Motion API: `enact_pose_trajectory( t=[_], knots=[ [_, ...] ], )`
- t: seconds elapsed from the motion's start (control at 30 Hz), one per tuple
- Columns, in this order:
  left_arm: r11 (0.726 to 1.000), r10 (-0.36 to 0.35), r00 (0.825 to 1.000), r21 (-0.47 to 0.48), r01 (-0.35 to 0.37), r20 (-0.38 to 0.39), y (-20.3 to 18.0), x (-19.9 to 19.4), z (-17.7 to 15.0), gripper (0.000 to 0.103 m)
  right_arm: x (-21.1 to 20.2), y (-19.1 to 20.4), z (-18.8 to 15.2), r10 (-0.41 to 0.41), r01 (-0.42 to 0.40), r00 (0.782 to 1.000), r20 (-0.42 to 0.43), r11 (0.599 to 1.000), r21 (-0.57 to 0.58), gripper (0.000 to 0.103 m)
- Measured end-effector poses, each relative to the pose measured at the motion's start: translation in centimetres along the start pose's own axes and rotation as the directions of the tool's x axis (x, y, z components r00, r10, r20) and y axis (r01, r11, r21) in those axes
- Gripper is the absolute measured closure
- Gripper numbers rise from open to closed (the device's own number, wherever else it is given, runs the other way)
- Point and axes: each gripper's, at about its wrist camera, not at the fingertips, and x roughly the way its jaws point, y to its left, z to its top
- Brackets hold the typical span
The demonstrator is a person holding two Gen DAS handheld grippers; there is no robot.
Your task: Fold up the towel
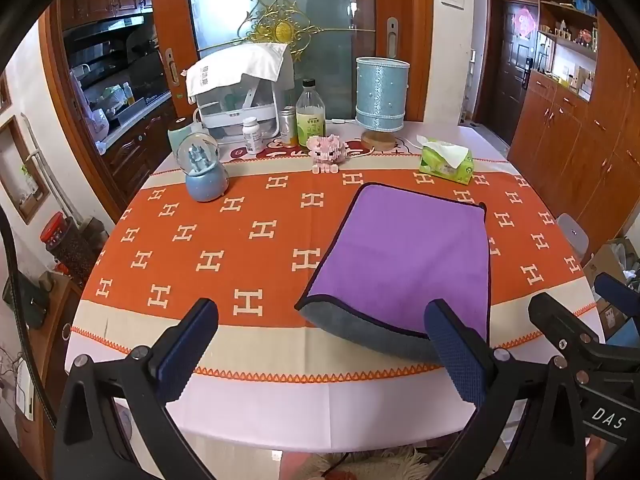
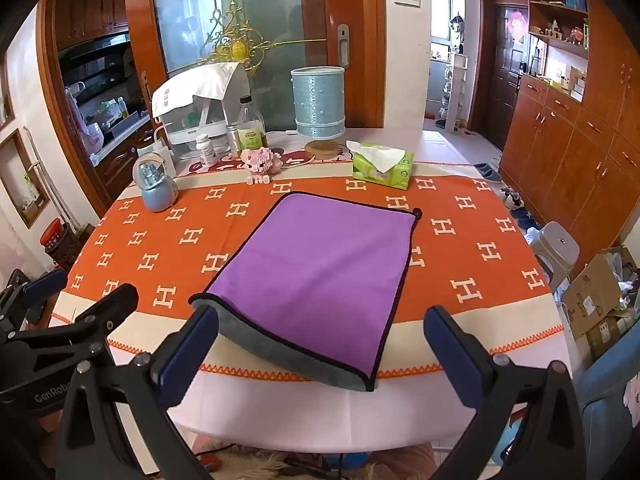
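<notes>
A purple towel (image 1: 404, 256) with a dark border lies folded on the orange patterned tablecloth; its grey underside shows at the near edge. It also shows in the right wrist view (image 2: 320, 268). My left gripper (image 1: 320, 344) is open and empty, above the table's near edge, to the left of the towel's near corner. My right gripper (image 2: 320, 352) is open and empty, hovering just short of the towel's near edge. The right gripper also shows at the right of the left wrist view (image 1: 576, 320). The left gripper shows at the left of the right wrist view (image 2: 68, 300).
At the back of the table (image 1: 280, 412) stand a snow globe (image 1: 204, 172), a pink brick figure (image 1: 326, 152), a bottle (image 1: 310, 114), a blue lamp (image 1: 382, 96), a green tissue pack (image 1: 446, 162) and a covered white appliance (image 1: 240, 92). A stool (image 2: 556, 248) and cardboard boxes (image 2: 596, 300) stand right of the table.
</notes>
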Motion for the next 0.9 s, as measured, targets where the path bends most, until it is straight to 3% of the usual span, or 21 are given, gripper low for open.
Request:
enact_pose_trajectory(
  t=[0.9],
  knots=[
    [1.0, -0.015, 0.999, -0.003, 0.015, -0.029, -0.21, 0.36, 0.17, 0.001, 0.13, -0.19, 0.05, -0.005, 0.005, 1.0, 0.0, 1.0, -0.003, 0.0]
  ],
)
